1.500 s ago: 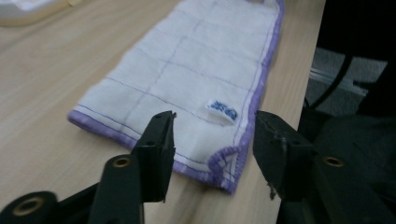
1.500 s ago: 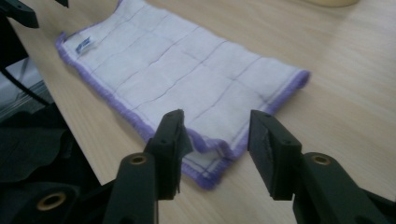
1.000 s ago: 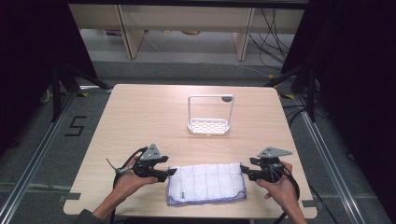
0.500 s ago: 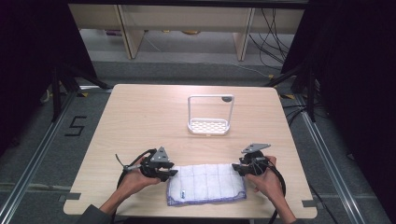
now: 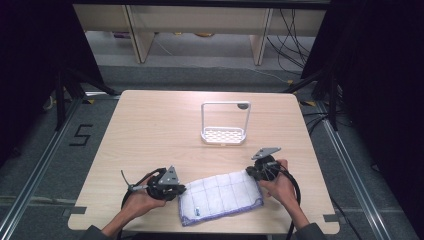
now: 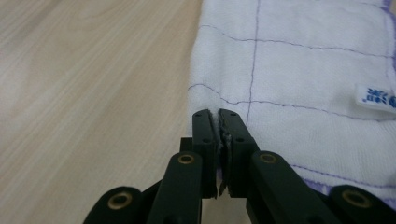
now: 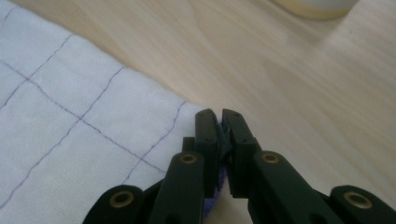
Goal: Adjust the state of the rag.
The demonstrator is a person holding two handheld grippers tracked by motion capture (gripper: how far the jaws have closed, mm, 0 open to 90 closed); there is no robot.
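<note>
Gripping: both grippers pinch one white cloth (image 5: 220,198) at opposite ends, near the front edge of the wooden table (image 5: 150,130).
Left gripper: the left gripper (image 5: 179,190) sits at the cloth's left end in the high view. Its jaws have just been closing and now stand almost together, with a thin fold of the cloth's edge caught between them, as the left gripper view (image 6: 219,140) shows.
Right gripper: the right gripper (image 5: 251,174) sits at the cloth's far right corner in the high view. Its jaws have just been closing too and now stand narrow, with a bit of the purple-trimmed edge nipped between them in the right gripper view (image 7: 220,140).
Cloth: white with thin purple grid lines and a purple border, lying flat on the table and slanted, its right end farther from the person than its left. A small white label (image 6: 376,98) with blue print lies on its surface near the front left corner.
Hands: the left hand (image 5: 140,200) and right hand (image 5: 280,187) come in from the bottom edge, each wrapped around its gripper, with a black cable looping beside each.
Rack: a white rack (image 5: 225,131) with a tall frame and perforated base stands mid-table, well apart from the cloth.
</note>
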